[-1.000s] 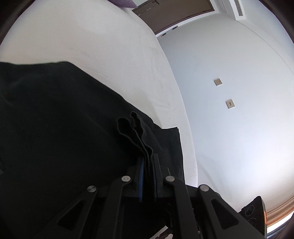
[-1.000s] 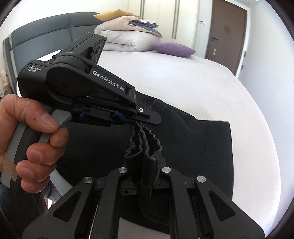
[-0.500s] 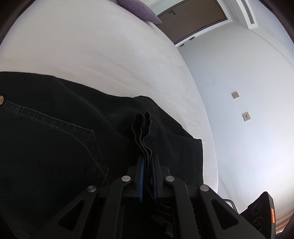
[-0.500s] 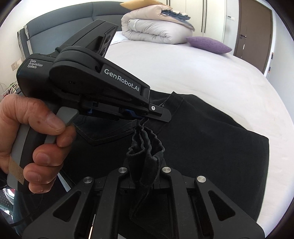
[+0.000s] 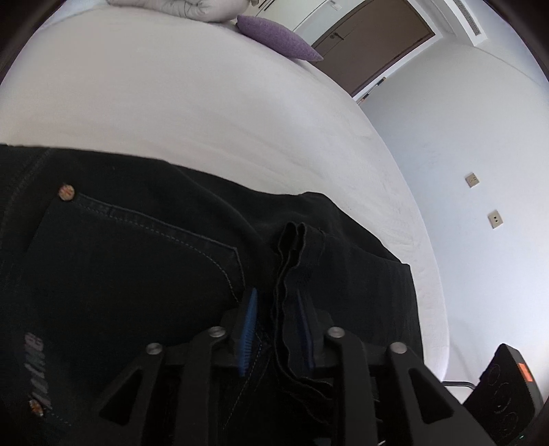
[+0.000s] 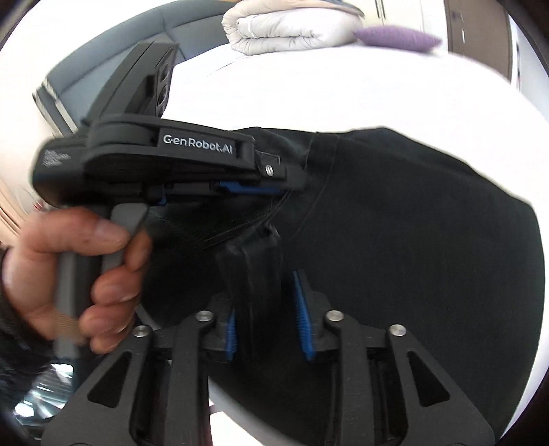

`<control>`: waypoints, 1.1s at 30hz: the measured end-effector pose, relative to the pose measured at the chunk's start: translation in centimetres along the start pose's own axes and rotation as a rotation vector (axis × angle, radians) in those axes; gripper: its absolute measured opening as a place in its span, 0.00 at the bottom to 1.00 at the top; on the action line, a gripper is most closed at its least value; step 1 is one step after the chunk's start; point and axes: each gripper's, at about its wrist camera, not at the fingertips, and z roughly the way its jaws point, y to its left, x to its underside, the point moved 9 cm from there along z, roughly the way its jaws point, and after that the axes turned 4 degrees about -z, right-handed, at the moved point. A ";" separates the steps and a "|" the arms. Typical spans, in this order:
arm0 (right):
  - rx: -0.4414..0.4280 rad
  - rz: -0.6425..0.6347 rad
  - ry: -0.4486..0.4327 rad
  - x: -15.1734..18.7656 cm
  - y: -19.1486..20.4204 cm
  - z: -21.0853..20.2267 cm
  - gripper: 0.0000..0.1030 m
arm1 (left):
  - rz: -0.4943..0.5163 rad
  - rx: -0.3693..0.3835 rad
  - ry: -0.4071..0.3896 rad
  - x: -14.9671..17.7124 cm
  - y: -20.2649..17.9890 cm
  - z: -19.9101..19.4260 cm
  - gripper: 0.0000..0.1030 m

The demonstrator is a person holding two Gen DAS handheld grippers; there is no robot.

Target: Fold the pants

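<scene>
Pants (image 5: 137,274) lie on bed (image 5: 206,103); both tongs (image 5: 278,319) (image 6: 264,308) parted around bunched hems.

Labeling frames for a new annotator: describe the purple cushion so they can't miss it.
Start at the white bed under the black pants. At its far end a folded pale duvet is piled by the headboard. The purple cushion lies right beside it on the door side, the only purple thing on the bed.

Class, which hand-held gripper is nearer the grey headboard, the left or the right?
Left. The left hand-held gripper hangs over the black pants, between the right one and the headboard. The right hand-held gripper sits behind it, farther from the headboard.
</scene>
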 end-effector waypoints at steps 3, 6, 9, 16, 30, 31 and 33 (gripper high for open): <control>-0.106 0.050 -0.018 1.6 -0.7 -3.7 0.27 | 0.108 -0.107 -0.059 0.5 -1.3 -1.7 0.47; -0.249 0.150 -0.039 2.6 -3.3 -7.4 0.27 | 0.225 -0.195 -0.052 2.2 -2.9 -1.9 0.47; -0.354 0.297 -0.096 0.5 -8.0 -9.6 0.27 | 0.338 -0.297 -0.024 4.4 -4.1 -0.7 0.47; -0.372 0.527 -0.162 -0.8 -19.1 -11.4 0.24 | 0.401 -0.394 0.007 6.0 -3.8 1.0 0.49; -0.404 0.718 -0.014 0.1 -28.2 -1.7 0.15 | 0.407 -0.388 0.000 6.1 -3.2 0.5 0.49; -0.406 0.699 0.001 0.4 -27.1 -1.1 0.15 | 0.408 -0.389 -0.001 6.1 -3.2 0.4 0.49; -0.401 0.673 0.016 1.3 -25.8 -1.6 0.15 | 0.408 -0.390 -0.002 6.3 -3.1 0.4 0.49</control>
